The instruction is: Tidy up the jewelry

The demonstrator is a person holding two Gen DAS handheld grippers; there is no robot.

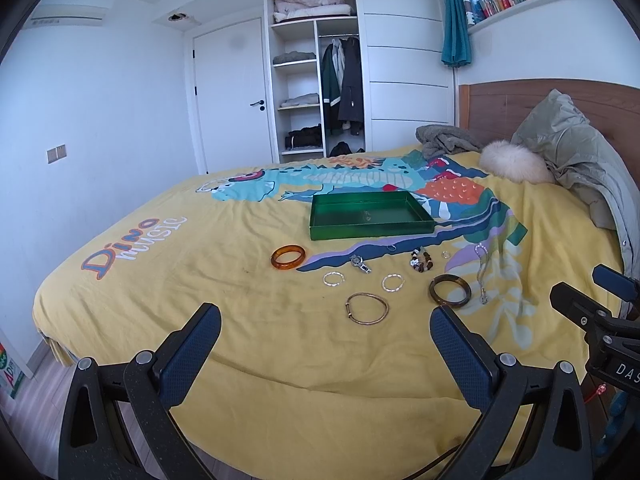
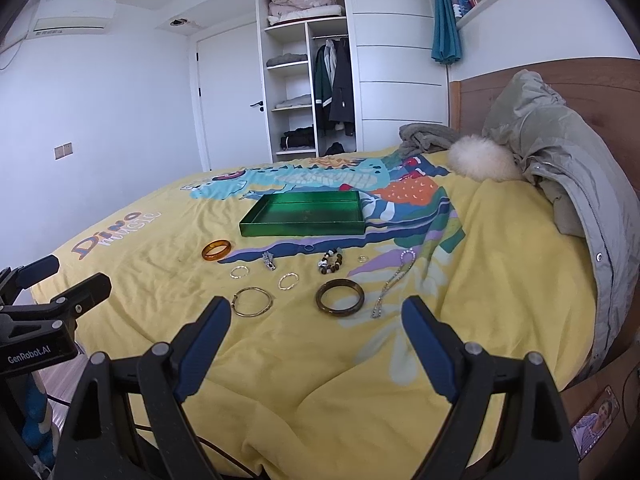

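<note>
While the jewelry lies loose on the yellow bedspread [image 1: 240,320], the green tray [image 1: 370,216] sits just beyond it, holding only what looks like a small ring. Nearest the claws are a thin gold bangle [image 1: 367,308] and a dark brown bangle [image 1: 450,289], with two small silver rings [image 1: 333,279] [image 1: 393,282] behind the gold one. Farther back lie an amber bangle [image 1: 288,257], a small silver watch-like piece [image 1: 360,264], a beaded bracelet [image 1: 421,261] and, to the right, a silver chain [image 2: 390,282]. Both the left gripper [image 1: 325,328] and the right gripper [image 2: 316,320] hover short of the pieces, fingers spread wide, gripping nothing; the gold bangle lies ahead between the left one's fingertips.
</note>
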